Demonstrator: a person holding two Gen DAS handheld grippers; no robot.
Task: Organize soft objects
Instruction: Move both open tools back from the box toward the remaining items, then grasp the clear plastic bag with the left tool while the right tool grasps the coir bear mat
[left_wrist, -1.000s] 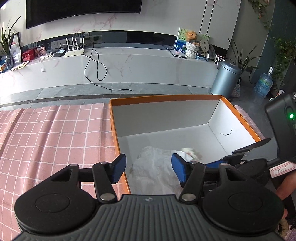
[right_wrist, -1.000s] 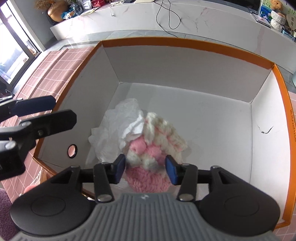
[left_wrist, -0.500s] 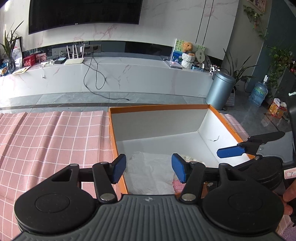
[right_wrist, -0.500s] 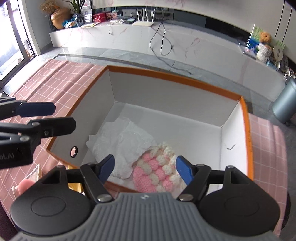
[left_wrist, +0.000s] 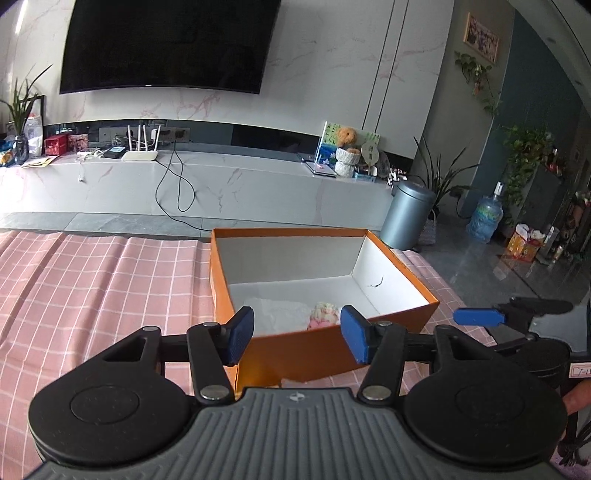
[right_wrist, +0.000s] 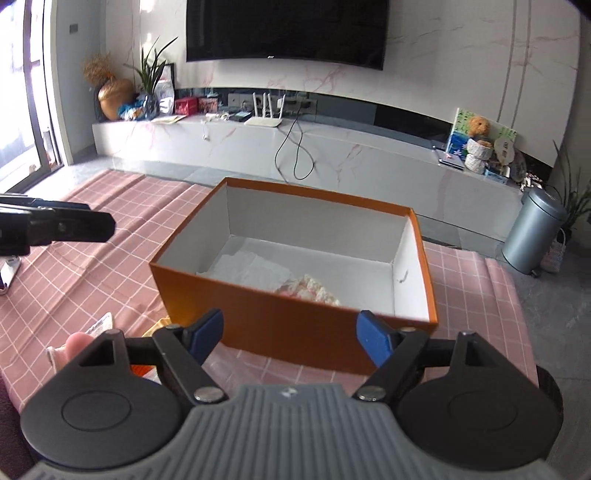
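An orange box (left_wrist: 317, 350) with a white inside stands on the pink checked cloth; it also shows in the right wrist view (right_wrist: 295, 332). Inside lie a white cloth (left_wrist: 280, 315) (right_wrist: 251, 269) and a pink-and-cream knitted piece (left_wrist: 325, 314) (right_wrist: 314, 290). My left gripper (left_wrist: 297, 334) is open and empty, in front of the box's near wall. My right gripper (right_wrist: 291, 334) is open wide and empty, also in front of the box and above the cloth.
The pink checked cloth (left_wrist: 92, 288) covers the table. A few small items (right_wrist: 99, 328) lie on it at the box's near left corner, half hidden by my right gripper. Beyond the table edge are a marble TV bench (left_wrist: 221, 177) and a grey bin (left_wrist: 406, 214).
Both grippers have pulled back and up out of the box. The right gripper let go of the knitted piece, which now lies in the box, and opened wider.
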